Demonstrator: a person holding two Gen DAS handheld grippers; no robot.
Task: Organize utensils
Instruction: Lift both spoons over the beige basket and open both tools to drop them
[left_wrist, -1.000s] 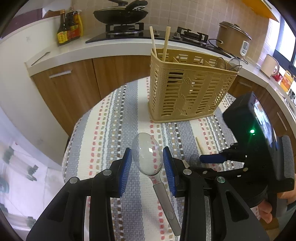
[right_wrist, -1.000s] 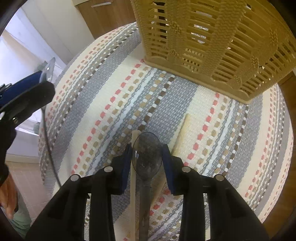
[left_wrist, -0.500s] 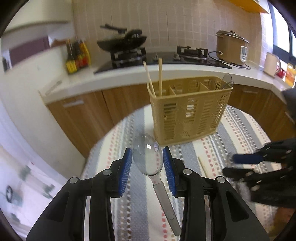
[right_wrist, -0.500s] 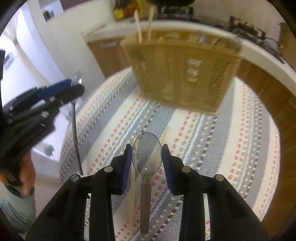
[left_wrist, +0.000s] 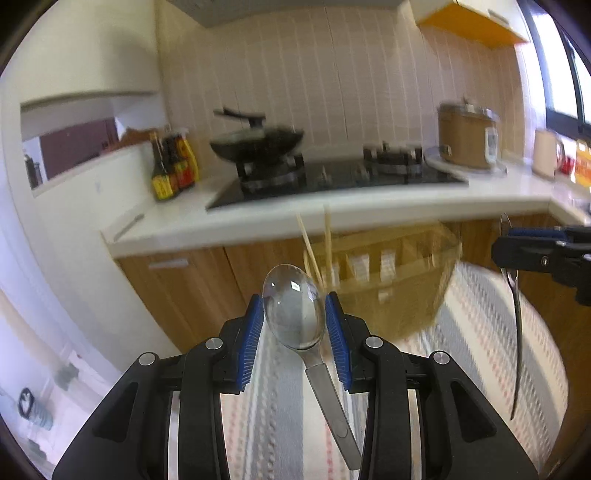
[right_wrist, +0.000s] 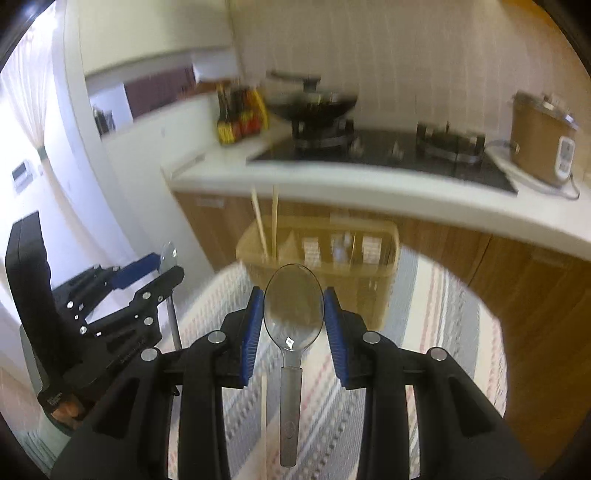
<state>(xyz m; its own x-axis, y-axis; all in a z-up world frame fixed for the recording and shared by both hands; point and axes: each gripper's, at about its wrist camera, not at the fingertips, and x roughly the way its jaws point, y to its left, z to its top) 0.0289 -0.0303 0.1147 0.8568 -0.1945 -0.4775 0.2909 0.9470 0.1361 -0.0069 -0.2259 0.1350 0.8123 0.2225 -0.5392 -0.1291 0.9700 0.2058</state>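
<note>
My left gripper (left_wrist: 294, 321) is shut on the bowl of a metal spoon (left_wrist: 291, 308), its handle slanting back down toward the camera. Held above the table, my right gripper (right_wrist: 293, 317) is shut on a second spoon (right_wrist: 293, 306), whose handle hangs straight down. Each gripper shows in the other's view: the right gripper (left_wrist: 508, 243) at the far right, the left gripper (right_wrist: 170, 266) at the left. Ahead stands the tan slotted utensil basket (left_wrist: 391, 284) (right_wrist: 332, 254), blurred, with two chopsticks (left_wrist: 314, 247) upright in its left compartment.
The table wears a striped cloth (right_wrist: 436, 332), and a loose chopstick (right_wrist: 263, 410) lies on it under my right gripper. Behind runs a white counter (left_wrist: 258, 221) with a wok on the stove (left_wrist: 258, 144), sauce bottles (left_wrist: 171, 166) and a rice cooker (left_wrist: 467, 136).
Both grippers have risen off the table with their spoons and tipped upward. The basket has dropped lower in both views, and the counter and wall now fill the upper half.
</note>
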